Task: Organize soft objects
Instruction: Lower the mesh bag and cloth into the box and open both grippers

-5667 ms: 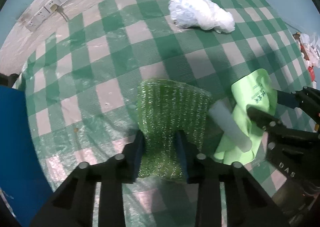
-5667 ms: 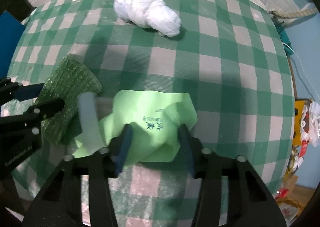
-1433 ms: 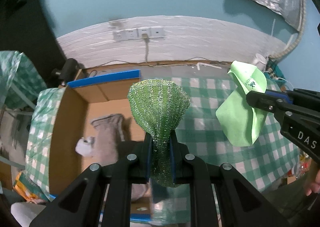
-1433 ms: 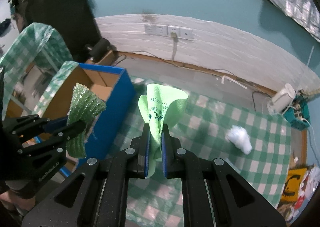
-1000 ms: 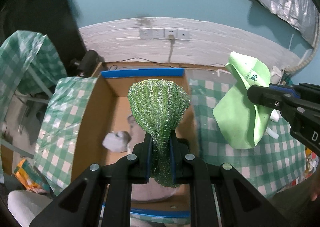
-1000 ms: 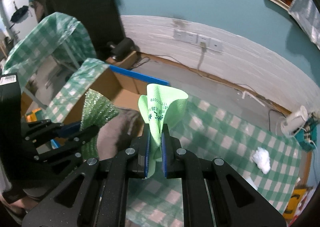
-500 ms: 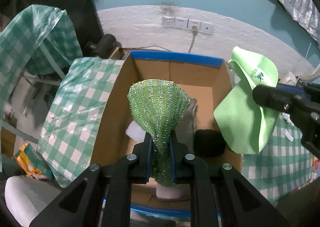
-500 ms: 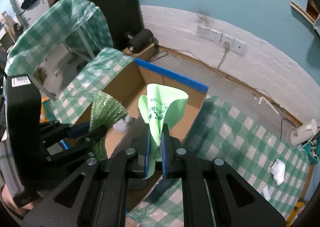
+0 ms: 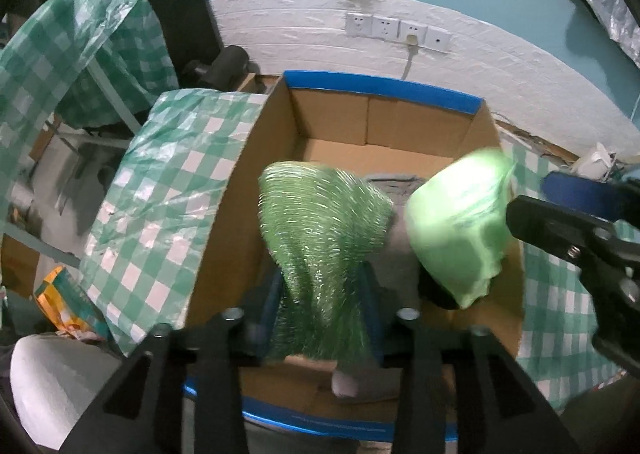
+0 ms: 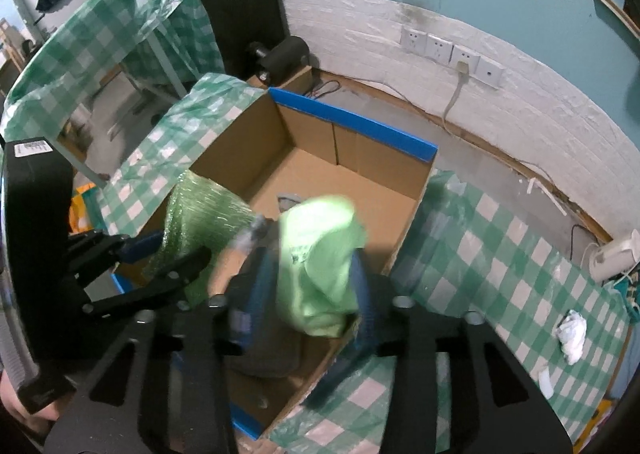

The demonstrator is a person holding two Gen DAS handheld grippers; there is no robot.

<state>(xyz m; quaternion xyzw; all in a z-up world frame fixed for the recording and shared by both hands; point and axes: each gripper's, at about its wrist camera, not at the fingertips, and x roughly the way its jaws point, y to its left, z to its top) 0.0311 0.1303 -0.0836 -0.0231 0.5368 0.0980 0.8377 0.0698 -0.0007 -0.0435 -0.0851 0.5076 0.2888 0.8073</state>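
Both pairs of jaws are standing apart, released, with the cloths blurring between them. The left gripper (image 9: 322, 302) is hanging over the box (image 9: 384, 94), and the mesh (image 9: 324, 238), a sparkly dark-green net cloth, is sitting loose between its blue pads, fanning out wide at the top and smeared by motion. The right gripper (image 10: 314, 294) is hovering just to the right of it, also over the box, and the cloth (image 10: 320, 262), pale green and crumpled, is blurring between its spread fingers with gaps showing on both sides.

In the left wrist view the cloth (image 9: 460, 230) is hanging to the right of the mesh, near the right wall of the box. In the right wrist view the mesh (image 10: 196, 226) is lying to the left, beside the left gripper (image 10: 160, 254).

Grey and dark soft things are lying on the box floor under both cloths, too hidden to name. The box is brown cardboard with a blue rim, open at the top. Checked green plastic sheeting (image 10: 500, 254) is covering the surfaces left and right of it. A white wad (image 10: 572, 332) is lying on the sheet far right. Sockets (image 9: 396, 32) are sitting on the white wall beyond.
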